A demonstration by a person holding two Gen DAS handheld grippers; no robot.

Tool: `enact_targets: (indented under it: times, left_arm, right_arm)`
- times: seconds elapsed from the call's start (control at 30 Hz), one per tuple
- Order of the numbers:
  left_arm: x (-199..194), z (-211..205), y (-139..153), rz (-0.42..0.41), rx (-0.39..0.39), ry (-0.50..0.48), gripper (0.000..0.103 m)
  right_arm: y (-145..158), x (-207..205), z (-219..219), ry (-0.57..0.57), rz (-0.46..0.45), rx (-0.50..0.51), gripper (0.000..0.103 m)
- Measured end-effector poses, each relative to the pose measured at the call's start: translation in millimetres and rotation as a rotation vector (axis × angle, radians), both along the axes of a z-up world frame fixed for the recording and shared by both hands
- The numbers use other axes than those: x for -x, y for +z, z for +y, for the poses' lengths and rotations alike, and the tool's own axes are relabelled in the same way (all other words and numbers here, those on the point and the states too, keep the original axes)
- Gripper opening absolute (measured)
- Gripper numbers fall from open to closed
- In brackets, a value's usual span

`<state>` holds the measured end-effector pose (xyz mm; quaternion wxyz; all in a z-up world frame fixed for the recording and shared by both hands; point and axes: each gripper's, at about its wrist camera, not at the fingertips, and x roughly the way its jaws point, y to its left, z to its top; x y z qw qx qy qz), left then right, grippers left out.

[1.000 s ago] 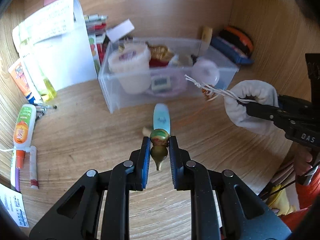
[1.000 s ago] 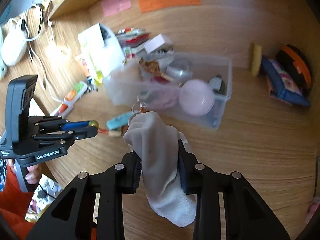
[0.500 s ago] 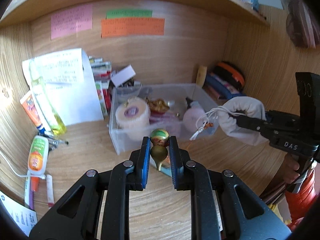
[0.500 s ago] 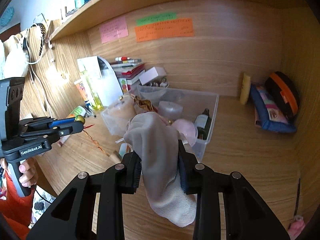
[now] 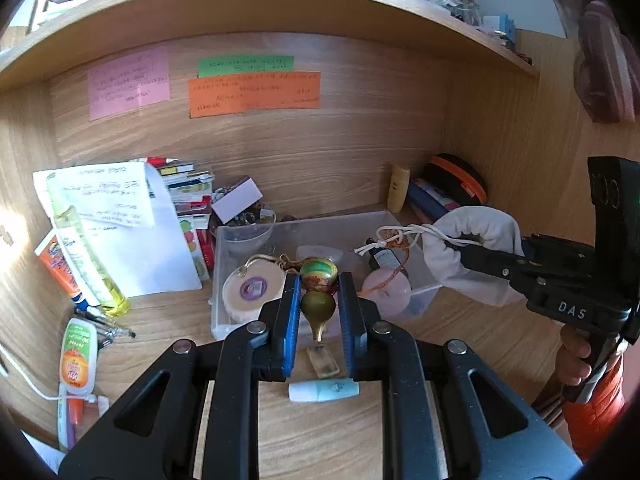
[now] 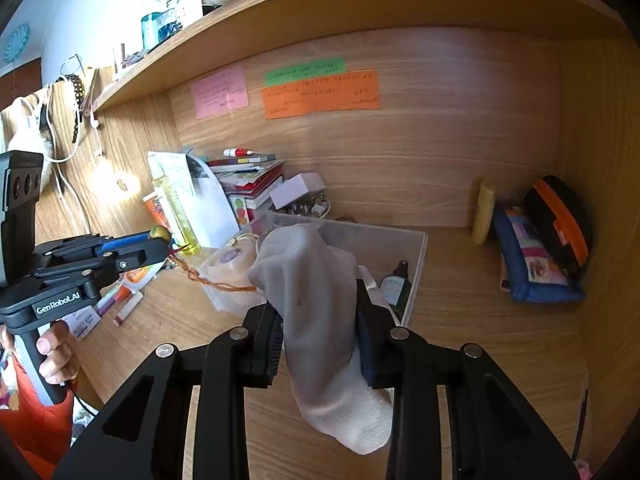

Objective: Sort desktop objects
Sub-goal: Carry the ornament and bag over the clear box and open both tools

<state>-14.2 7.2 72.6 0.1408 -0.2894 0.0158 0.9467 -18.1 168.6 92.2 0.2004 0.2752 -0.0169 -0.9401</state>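
Glossy gourd charm [image 5: 318, 280], matt cloth pouch [image 6: 316, 280], clear plastic bin [image 5: 224, 276], wood desk [image 6: 480, 340]

Writing on the pink note [image 5: 128, 82], green note [image 5: 245, 65] and orange note [image 5: 255, 94] on the back wall — too small to read in either view.

Clear bin [image 5: 320, 222]: its near wall is hidden behind the left gripper's fingers [image 5: 289, 320] and the gourd charm [image 5: 318, 292] pinched between them. From the right wrist, the white pouch [image 6: 320, 304] covers the bin's middle; only the dark bottle [image 6: 396, 286] shows past the right-hand finger.

Pouch mouth, where the orange cord [image 6: 212, 282] goes in — cannot tell.

Left of the fingers, the tube [image 5: 78, 354] label is blurred.

Shelf items above — cut off by the top edge.
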Motion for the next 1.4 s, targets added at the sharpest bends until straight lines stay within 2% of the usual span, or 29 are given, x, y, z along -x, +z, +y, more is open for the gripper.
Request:
enact_targets:
  times: [0.3,0.63,0.9,1.13,1.27,1.4]
  left_arm:
    - [45,11,-15,-0.065,-0.014,-0.007,0.018]
    - [93,29,-47,-0.153,-0.002,-0.022,0.018]
    - [112,34,-72,-0.215,0.022,-0.034,0.018]
    - [113,38,-75,-0.197,0.043,-0.045,0.018]
    - [111,41,-76,-0.195,0.061,-0.05,0.018]
    - [106,41,-73,-0.192,0.064,-0.065,0.019]
  right_arm:
    - [-6,34,5,-0.011,-0.024,0.005,0.028]
    - [-22,91,4,-0.009,-0.075,-0.068,0.028]
    - [-46,120,3,-0.016,-0.133,-0.103,0.028]
    - [-54,123,-2,-0.004,-0.13,-0.135,0.029]
    - [-60,128,-2,-0.001,-0.157,-0.135,0.034]
    - [-67,128,-14,0.023,-0.168,-0.201,0.047]
